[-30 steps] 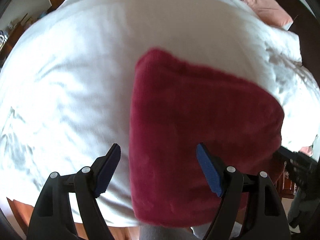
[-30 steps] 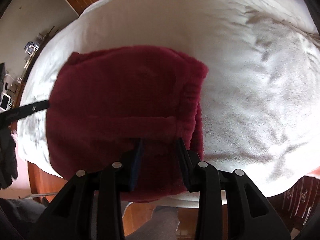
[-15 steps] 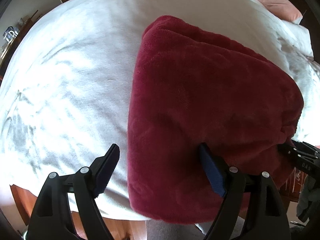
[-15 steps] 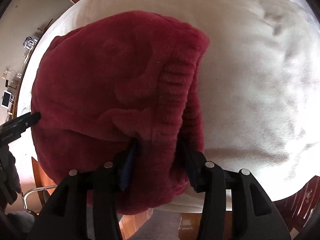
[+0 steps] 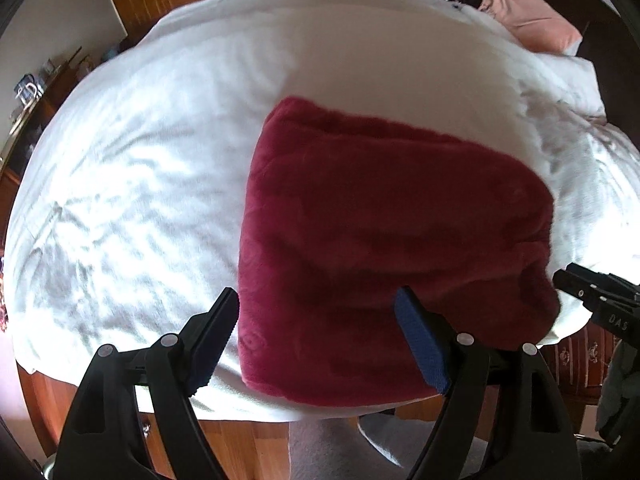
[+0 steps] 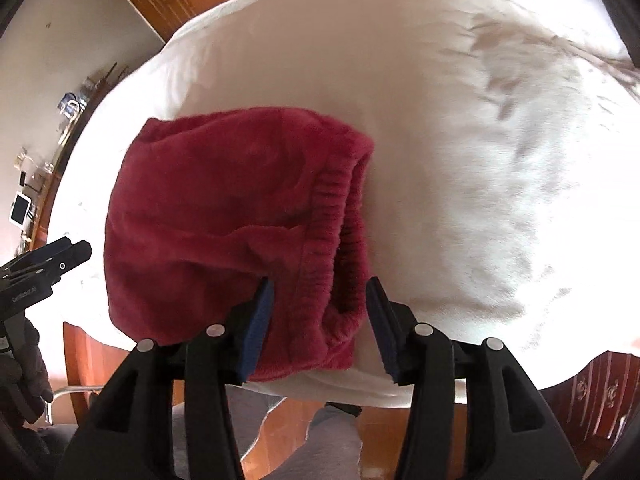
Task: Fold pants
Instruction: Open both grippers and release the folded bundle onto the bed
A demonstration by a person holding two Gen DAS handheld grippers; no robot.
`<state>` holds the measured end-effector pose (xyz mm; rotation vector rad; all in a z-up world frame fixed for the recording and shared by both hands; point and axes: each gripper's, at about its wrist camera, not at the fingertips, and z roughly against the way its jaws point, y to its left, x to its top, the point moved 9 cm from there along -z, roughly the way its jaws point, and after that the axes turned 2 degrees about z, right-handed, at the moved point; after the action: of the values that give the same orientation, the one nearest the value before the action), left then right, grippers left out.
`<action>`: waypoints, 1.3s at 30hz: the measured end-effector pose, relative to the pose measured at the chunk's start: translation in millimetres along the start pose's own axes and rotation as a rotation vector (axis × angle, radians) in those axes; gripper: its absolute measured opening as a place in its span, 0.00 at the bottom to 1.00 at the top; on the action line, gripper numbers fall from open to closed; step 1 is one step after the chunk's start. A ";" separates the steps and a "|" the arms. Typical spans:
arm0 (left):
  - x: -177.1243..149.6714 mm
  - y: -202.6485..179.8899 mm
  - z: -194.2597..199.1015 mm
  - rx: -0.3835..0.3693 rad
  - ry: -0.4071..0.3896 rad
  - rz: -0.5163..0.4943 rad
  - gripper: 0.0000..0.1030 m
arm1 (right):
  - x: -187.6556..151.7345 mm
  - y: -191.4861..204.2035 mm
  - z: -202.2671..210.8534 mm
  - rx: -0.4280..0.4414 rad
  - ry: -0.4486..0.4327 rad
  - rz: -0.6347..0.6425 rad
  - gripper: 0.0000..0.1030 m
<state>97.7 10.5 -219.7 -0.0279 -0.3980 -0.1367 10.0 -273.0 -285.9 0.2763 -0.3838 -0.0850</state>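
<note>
The dark red fleece pants (image 5: 384, 240) lie folded into a thick bundle on the white bed (image 5: 160, 160), near its front edge. In the right wrist view the pants (image 6: 224, 216) show their ribbed waistband at the right side. My left gripper (image 5: 316, 320) is open and empty, held above the bundle's near left corner. My right gripper (image 6: 320, 312) is open, its jaws standing apart on either side of the waistband end, not clamping it. Each gripper's tip shows at the edge of the other's view.
A pink pillow (image 5: 528, 20) and a white pillow (image 5: 568, 84) lie at the bed's far right. A cluttered wooden dresser (image 6: 36, 184) stands left of the bed. Wooden floor (image 5: 248, 448) and the bed frame (image 6: 592, 392) lie below the front edge.
My right gripper has opened and let go of the waistband end. The bundle has dropped back flat on the bed, and both grippers have pulled back from it.
</note>
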 end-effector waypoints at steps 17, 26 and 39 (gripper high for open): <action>20.8 -28.7 29.6 0.060 -0.064 -0.079 0.85 | 20.1 2.3 31.8 0.048 -0.082 -0.007 0.82; 28.2 -23.9 14.7 0.055 -0.031 -0.085 0.87 | 26.7 6.0 13.7 0.074 -0.062 -0.042 0.86; 42.7 7.6 -30.1 0.021 0.059 -0.082 0.87 | 37.5 5.4 -34.7 0.061 0.010 -0.117 0.92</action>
<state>149.3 10.9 -230.9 0.0134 -0.3414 -0.2135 58.0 -264.2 -301.8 0.3591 -0.3603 -0.1871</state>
